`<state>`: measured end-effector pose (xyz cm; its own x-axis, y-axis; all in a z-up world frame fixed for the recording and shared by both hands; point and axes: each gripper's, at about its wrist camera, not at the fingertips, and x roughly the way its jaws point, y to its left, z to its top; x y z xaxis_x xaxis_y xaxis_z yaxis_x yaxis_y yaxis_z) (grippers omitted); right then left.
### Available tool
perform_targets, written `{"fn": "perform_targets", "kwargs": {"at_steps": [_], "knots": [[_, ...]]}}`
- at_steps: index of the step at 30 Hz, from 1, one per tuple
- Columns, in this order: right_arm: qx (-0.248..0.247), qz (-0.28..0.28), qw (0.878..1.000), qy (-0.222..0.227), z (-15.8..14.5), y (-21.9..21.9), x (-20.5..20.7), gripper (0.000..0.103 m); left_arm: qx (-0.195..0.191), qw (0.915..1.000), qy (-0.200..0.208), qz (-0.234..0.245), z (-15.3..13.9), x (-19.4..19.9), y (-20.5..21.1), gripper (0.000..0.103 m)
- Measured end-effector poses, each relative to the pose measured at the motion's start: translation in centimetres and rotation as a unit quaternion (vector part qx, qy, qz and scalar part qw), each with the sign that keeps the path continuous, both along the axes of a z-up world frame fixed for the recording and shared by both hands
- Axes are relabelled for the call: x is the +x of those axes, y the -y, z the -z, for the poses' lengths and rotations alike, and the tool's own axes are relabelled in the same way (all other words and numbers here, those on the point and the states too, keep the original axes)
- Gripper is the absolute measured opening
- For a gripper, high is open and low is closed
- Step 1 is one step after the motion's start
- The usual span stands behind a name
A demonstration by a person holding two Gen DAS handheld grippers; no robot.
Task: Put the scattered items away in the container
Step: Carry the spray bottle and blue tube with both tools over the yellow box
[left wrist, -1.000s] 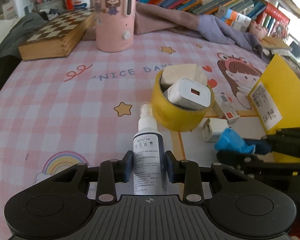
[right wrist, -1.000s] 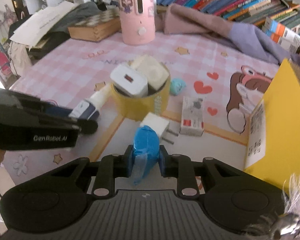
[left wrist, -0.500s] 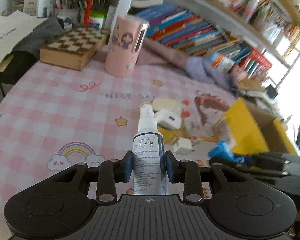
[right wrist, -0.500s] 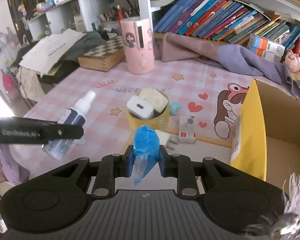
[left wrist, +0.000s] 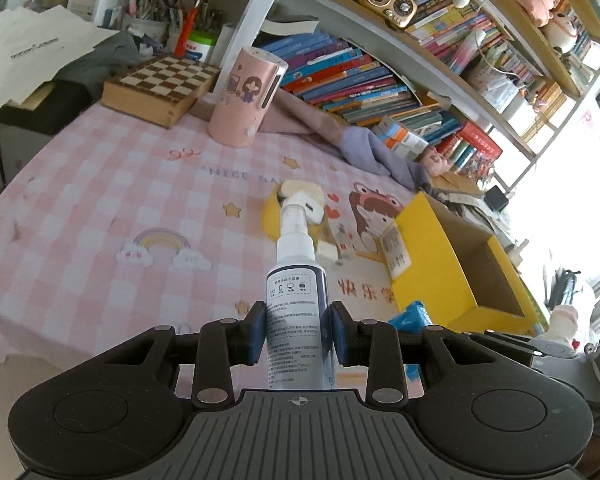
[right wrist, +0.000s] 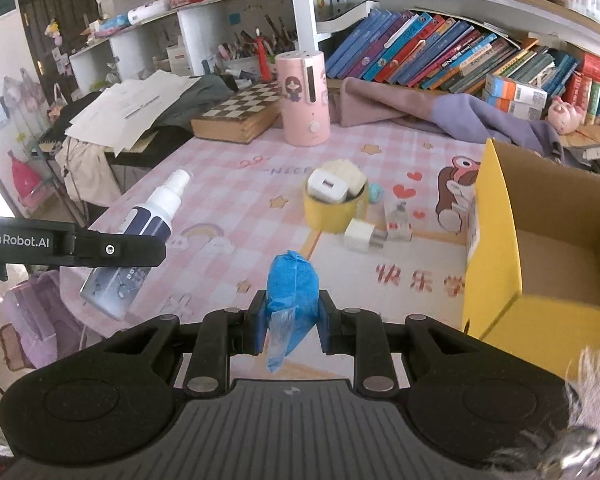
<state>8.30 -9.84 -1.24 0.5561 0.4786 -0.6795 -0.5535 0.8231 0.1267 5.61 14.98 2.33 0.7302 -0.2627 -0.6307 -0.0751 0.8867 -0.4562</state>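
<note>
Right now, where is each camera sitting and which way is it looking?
Left wrist: sits on the left gripper, looking along its fingers down over the pink table cloth toward the bookshelf; its own fingers clamp a spray bottle.
Right wrist: sits on the right gripper, looking over the table toward the shelves; its fingers clamp a blue packet, and the left gripper shows at the left edge.
Both views share: the yellow box, the yellow tape roll and the pink canister.
</note>
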Motion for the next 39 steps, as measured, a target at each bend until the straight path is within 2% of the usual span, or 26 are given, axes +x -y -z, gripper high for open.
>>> {"fn": "perform_targets", "kwargs": {"at_steps": [7, 14, 23, 31, 39], "knots": [[-0.005, 0.027, 1.0, 0.001, 0.4, 1.3, -4.2, 0.023, -0.019, 0.9996, -0.005, 0.02, 0.6, -3.1, 0.8, 0.032], [-0.012, 0.067, 0.998, -0.002, 0.5, 3.2, -6.6, 0.023, -0.027, 0.9982, -0.005, 0.054, 0.9, -4.0, 2.3, 0.032], [-0.021, 0.122, 0.992, -0.004, 0.5, 6.3, -8.0, 0.023, -0.031, 0.9936, -0.007, 0.108, 1.0, -3.3, 5.2, 0.032], [-0.023, 0.178, 0.984, -0.015, 1.1, 10.0, -8.6, 0.023, -0.031, 0.986, -0.015, 0.163, 1.4, -1.8, 8.7, 0.032], [-0.023, 0.2, 0.979, -0.022, 1.3, 11.9, -7.7, 0.023, -0.023, 0.9819, -0.021, 0.187, 1.5, -0.3, 10.9, 0.032]]}}
